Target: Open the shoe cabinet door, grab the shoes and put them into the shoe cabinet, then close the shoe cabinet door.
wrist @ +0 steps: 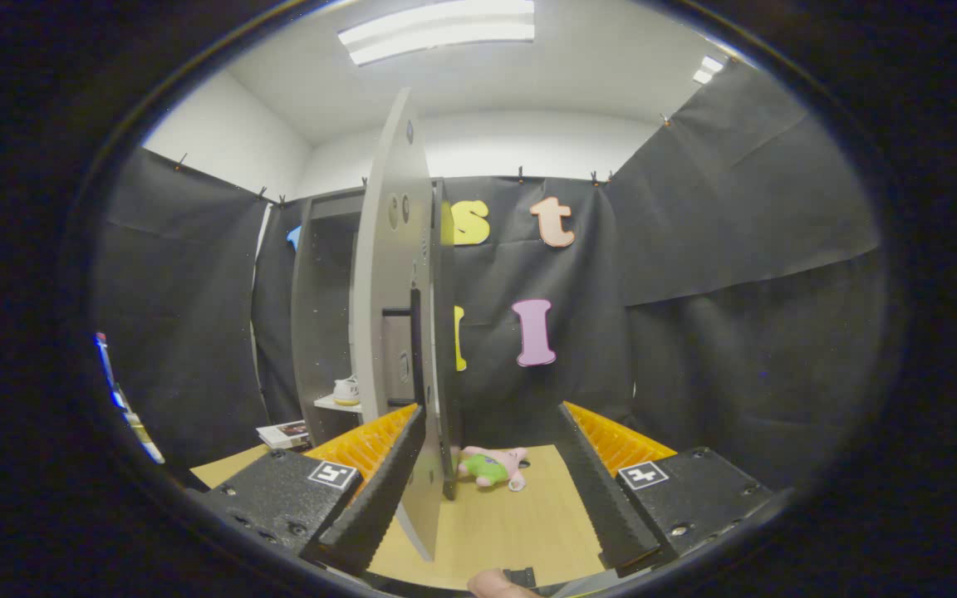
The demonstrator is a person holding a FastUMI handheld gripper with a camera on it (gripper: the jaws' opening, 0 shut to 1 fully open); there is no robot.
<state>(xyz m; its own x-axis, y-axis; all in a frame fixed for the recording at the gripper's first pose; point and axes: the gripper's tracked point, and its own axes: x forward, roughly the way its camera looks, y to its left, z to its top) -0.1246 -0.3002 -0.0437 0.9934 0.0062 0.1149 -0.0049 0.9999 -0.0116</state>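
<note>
Gripper view: the hand-held gripper (pixel 491 490) stands open, the shoe cabinet door (pixel 391 332) edge-on against its left finger. A white shoe (pixel 346 389) already sits on the cabinet shelf (pixel 336 404), so closing appears underway; next, push the door shut.

No readable text anywhere; just small square marker tags (pixel 332 474) on gripper (pixel 495 490) fingers, which sit spread open, nothing legible on them.
</note>
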